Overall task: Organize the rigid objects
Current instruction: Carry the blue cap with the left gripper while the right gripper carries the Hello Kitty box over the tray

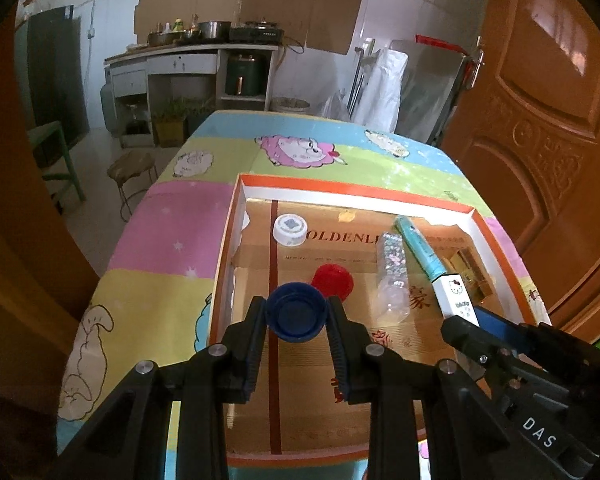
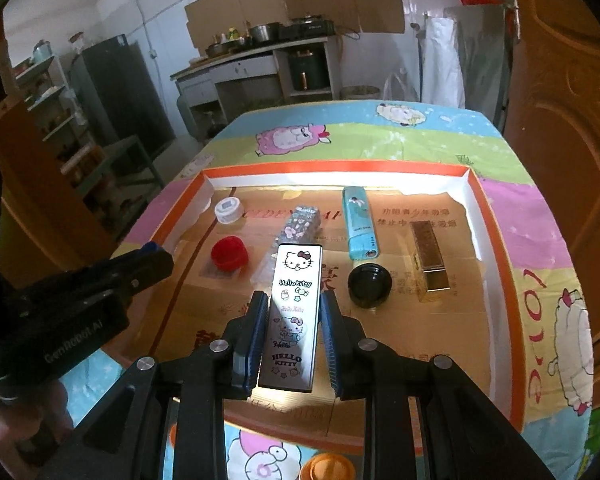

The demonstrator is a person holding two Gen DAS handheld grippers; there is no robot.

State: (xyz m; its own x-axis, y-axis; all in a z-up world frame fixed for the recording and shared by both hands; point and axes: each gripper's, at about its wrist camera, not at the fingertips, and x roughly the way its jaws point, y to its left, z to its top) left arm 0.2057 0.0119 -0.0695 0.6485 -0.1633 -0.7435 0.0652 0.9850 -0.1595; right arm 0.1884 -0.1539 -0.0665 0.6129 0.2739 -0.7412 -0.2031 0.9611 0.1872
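Observation:
My left gripper (image 1: 296, 312) is shut on a dark blue bottle cap (image 1: 295, 317), held above the near left of the orange-rimmed cardboard tray (image 1: 356, 192). My right gripper (image 2: 294, 300) is shut on a white Hello Kitty case (image 2: 294, 312), held over the tray's middle; it also shows in the left wrist view (image 1: 456, 298). In the tray lie a red cap (image 2: 229, 254), a white cap (image 2: 228, 209), a floral lighter (image 2: 298, 224), a teal lighter (image 2: 358, 222), a black cap (image 2: 370, 285) and a gold box (image 2: 428, 258).
The tray sits on a table with a colourful cartoon cloth (image 2: 380, 140). An orange cap (image 2: 327, 467) lies on the cloth near the front edge. A wooden door (image 1: 540, 120) stands to the right. A kitchen counter (image 1: 188, 56) is behind.

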